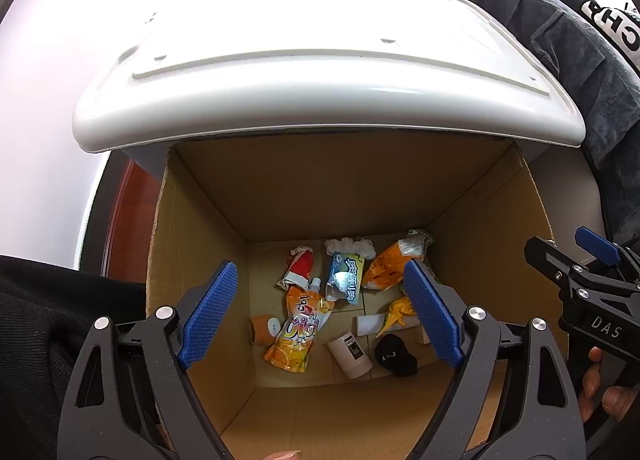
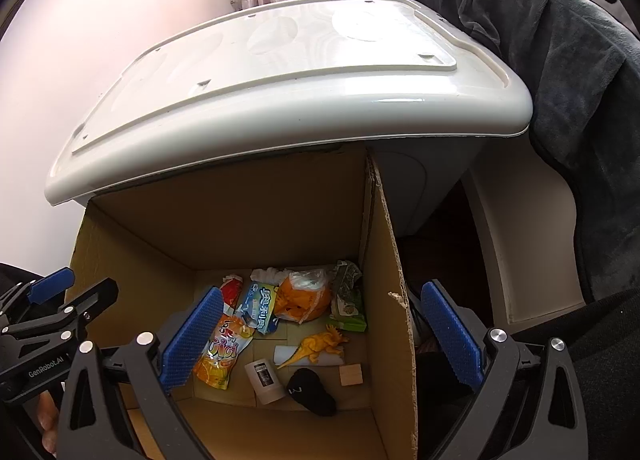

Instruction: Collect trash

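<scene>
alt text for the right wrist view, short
Open right gripper hangs empty above a cardboard box of trash: orange juice pouch, yellow toy dinosaur, white tube, black sock. A white plastic lid sits behind the box; the left gripper shows at left.

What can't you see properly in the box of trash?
- Left wrist view: the yellow dinosaur toy is partly hidden behind the left gripper and its blue fingers.
- Right wrist view: the red wrapper is mostly behind the right gripper.
- Both views: the cardboard box front is cut off by the bottom edge.
</scene>
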The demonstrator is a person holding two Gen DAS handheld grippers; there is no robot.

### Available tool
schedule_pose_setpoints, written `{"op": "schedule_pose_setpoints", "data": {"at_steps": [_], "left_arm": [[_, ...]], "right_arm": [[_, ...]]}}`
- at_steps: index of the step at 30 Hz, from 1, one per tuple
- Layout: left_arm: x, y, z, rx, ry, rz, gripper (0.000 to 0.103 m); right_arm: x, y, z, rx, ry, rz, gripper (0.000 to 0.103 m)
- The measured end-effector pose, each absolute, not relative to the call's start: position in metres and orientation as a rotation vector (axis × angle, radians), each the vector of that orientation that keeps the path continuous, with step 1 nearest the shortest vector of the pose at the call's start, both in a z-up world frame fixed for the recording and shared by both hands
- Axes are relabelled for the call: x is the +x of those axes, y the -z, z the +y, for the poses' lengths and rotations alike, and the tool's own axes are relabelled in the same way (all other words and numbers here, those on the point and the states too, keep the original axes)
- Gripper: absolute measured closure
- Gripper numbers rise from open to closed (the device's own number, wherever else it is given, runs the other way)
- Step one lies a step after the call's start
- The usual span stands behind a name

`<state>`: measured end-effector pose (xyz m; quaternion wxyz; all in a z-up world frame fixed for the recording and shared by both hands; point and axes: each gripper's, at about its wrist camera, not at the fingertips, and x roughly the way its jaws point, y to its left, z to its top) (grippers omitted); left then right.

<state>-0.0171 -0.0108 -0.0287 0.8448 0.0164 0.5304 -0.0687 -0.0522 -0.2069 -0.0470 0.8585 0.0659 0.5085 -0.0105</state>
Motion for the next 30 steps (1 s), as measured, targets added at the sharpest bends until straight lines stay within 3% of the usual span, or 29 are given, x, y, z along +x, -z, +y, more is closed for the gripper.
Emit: {"op": "schedule_pose_setpoints", "data": {"at_steps": [19,22,30], "left_arm": [[-0.018,0.027,-0.008,0.031,0.123,1.108,0.020],[-0.019,0.025,-0.004,0.036,0.074,1.085,0.012],[-0.021,0.023,-0.008,0.048,0.114,1.063,0.011]], "right_arm": [[-0.053,0.048,-0.208,0.143,0.025,1.070,0.005],[-0.053,0.048,-0.208,0.144,0.026,1.071,0.006],[-0.053,0.049,-0.208,0.145,0.028,1.072,0.005]]}}
